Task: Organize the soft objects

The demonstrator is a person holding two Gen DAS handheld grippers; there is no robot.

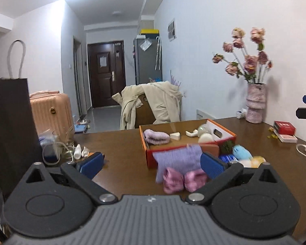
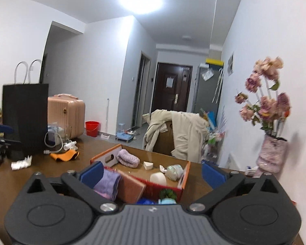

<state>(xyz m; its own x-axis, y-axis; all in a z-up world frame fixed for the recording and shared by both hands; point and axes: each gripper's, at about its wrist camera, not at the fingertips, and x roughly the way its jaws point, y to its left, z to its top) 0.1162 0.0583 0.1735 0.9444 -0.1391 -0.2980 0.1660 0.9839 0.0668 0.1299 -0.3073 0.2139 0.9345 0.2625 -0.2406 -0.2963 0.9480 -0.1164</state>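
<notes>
An orange cardboard box (image 1: 224,129) sits on the brown table (image 1: 122,143). It holds a rolled purple knit piece (image 1: 156,136), white foam pieces and a pale ball. A lavender cloth (image 1: 178,159) hangs over the box's near wall. Two pink soft pieces (image 1: 183,180) lie in front of it, a light blue plush (image 1: 241,152) to the right. My left gripper (image 1: 152,166) is open and empty just before the cloth. My right gripper (image 2: 153,172) is open and empty above the box (image 2: 184,175); the lavender cloth (image 2: 108,184) is by its left finger.
A black paper bag (image 1: 10,122) stands at the table's left. A vase of pink flowers (image 1: 255,104) and red boxes (image 1: 284,127) stand at the right by the wall. An orange cloth (image 2: 64,155) and cables lie at the left. A chair with a beige coat (image 1: 153,104) stands behind the table.
</notes>
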